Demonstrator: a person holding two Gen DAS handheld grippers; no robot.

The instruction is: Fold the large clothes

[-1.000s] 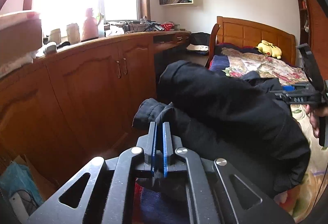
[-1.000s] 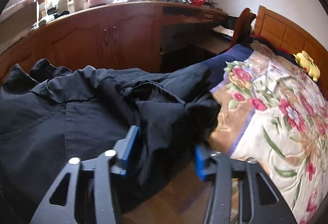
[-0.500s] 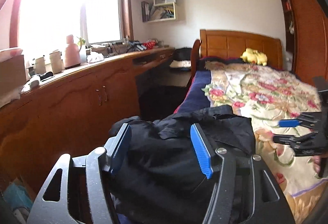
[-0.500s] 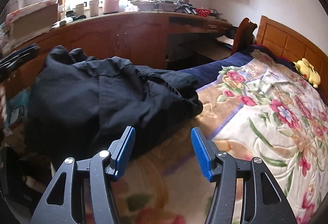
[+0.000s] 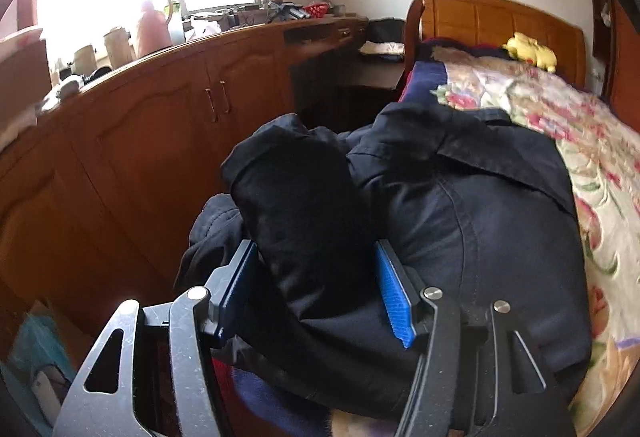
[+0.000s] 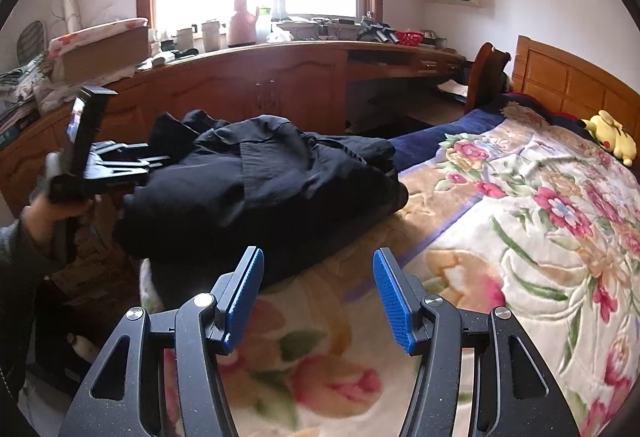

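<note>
The left gripper (image 5: 316, 289) has its blue pads spread wide, with a thick roll of the black garment (image 5: 460, 237) lying between them; whether the pads touch the cloth cannot be told, and nothing is pinched. The right gripper (image 6: 318, 297) is spread just as wide over the floral bedspread (image 6: 540, 237) and holds nothing.

The garment lies in a bunched heap at the bed's near corner, at 11 o'clock from the right gripper, with its left edge drooping over the side of the bed. From 12 to 3 o'clock the bedspread runs flat up to the wooden headboard (image 6: 568, 77), where a yellow plush toy (image 6: 612, 137) rests.

A wooden cabinet (image 5: 160, 141) stands close at 9 to 11 o'clock of the left gripper, leaving a narrow gap along the bed.

In the right wrist view, the left hand (image 6: 60, 207) grips its tool's handle at 9 o'clock, the tool pointing level into the heap.
</note>
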